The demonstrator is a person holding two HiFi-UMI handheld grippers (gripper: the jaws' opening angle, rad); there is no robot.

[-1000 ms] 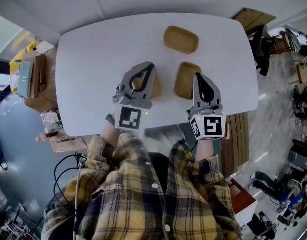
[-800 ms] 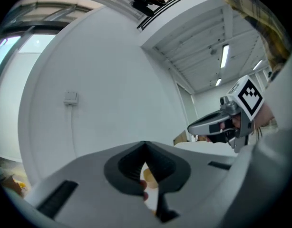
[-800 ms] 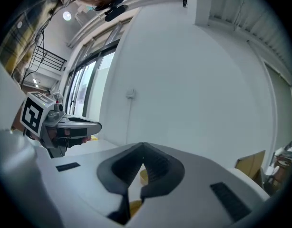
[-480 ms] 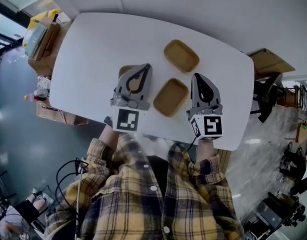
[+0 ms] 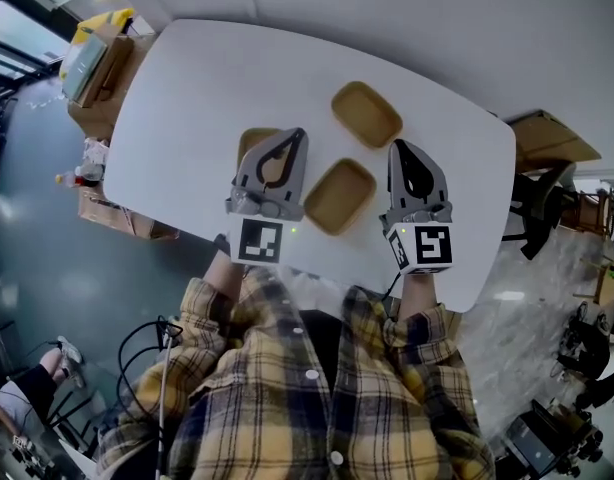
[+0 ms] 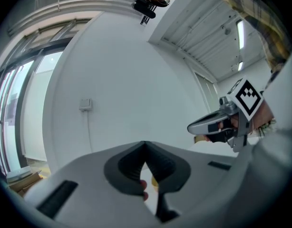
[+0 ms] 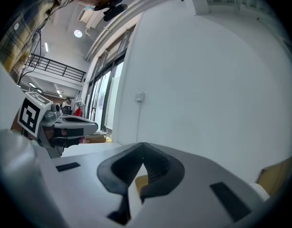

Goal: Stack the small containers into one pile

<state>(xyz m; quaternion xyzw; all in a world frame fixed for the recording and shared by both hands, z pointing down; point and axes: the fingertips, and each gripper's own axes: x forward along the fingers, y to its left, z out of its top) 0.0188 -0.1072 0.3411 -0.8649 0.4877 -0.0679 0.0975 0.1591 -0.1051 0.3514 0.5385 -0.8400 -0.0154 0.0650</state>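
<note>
Three shallow tan rectangular containers (image 5: 339, 195) lie apart and unstacked on the white counter (image 5: 187, 98), with the left gripper (image 5: 295, 140) and right gripper (image 5: 402, 153) hovering level above, jaws closed and empty, evidently poised to start stacking.

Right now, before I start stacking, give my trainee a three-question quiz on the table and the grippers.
1. How many small containers lie on the white table?
2. True or false: the left gripper is shut on a container.
3. Which container lies between the two grippers in the head view? A the one farthest from the person; B the middle one; C the one partly covered by the left gripper.

Key
1. Three, none stacked yet.
2. False: the left gripper and the right gripper are both shut and hold nothing.
3. B, the middle container.
</note>
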